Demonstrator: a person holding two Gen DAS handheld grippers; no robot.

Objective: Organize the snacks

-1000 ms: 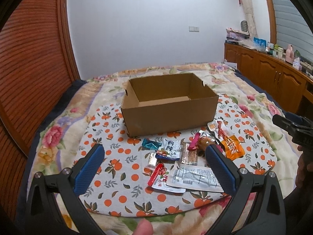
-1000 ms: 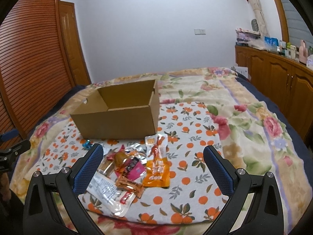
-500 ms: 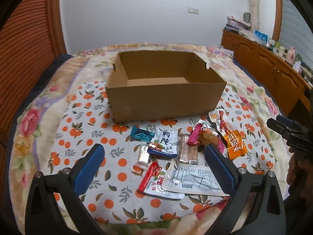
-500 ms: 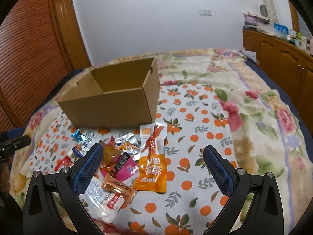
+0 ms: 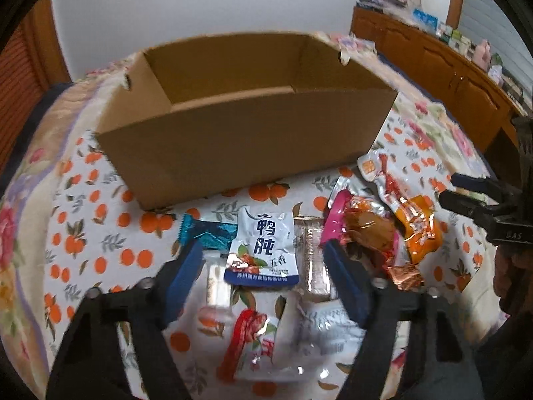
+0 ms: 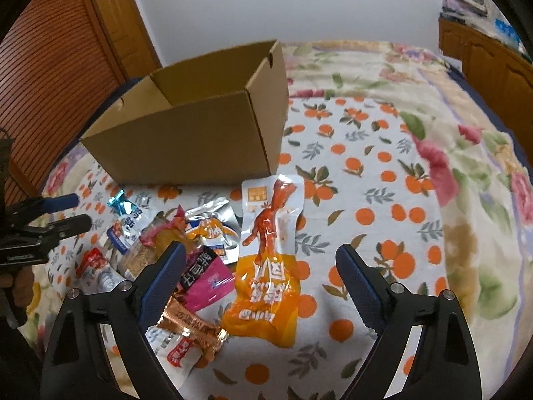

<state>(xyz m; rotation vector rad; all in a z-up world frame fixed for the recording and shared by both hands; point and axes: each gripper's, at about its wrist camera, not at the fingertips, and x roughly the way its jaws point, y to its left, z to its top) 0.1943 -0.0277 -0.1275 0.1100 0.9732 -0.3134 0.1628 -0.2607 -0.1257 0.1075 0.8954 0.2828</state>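
Note:
An open, empty cardboard box [image 5: 246, 146] stands on the bed, also in the right wrist view [image 6: 200, 133]. In front of it lies a pile of snack packets. My left gripper [image 5: 263, 253] is open, low over a white-and-blue packet [image 5: 263, 250] that lies between its fingers. A teal packet [image 5: 206, 233] lies to its left. My right gripper [image 6: 260, 260] is open over an orange chicken-foot packet [image 6: 266, 260]; a pink packet [image 6: 203, 276] and a copper-coloured packet [image 6: 190, 326] lie by its left finger.
The snacks lie on a white cloth with orange prints [image 6: 366, 200] over a floral bedspread [image 6: 483, 200]. Wooden cabinets [image 5: 449, 76] stand on the right, a slatted wooden door [image 6: 50, 83] on the left. The right gripper shows in the left wrist view [image 5: 476, 196].
Both grippers have moved forward and down towards the snack pile. The left one has narrowed its opening around the white-and-blue packet. The box and snacks have not moved.

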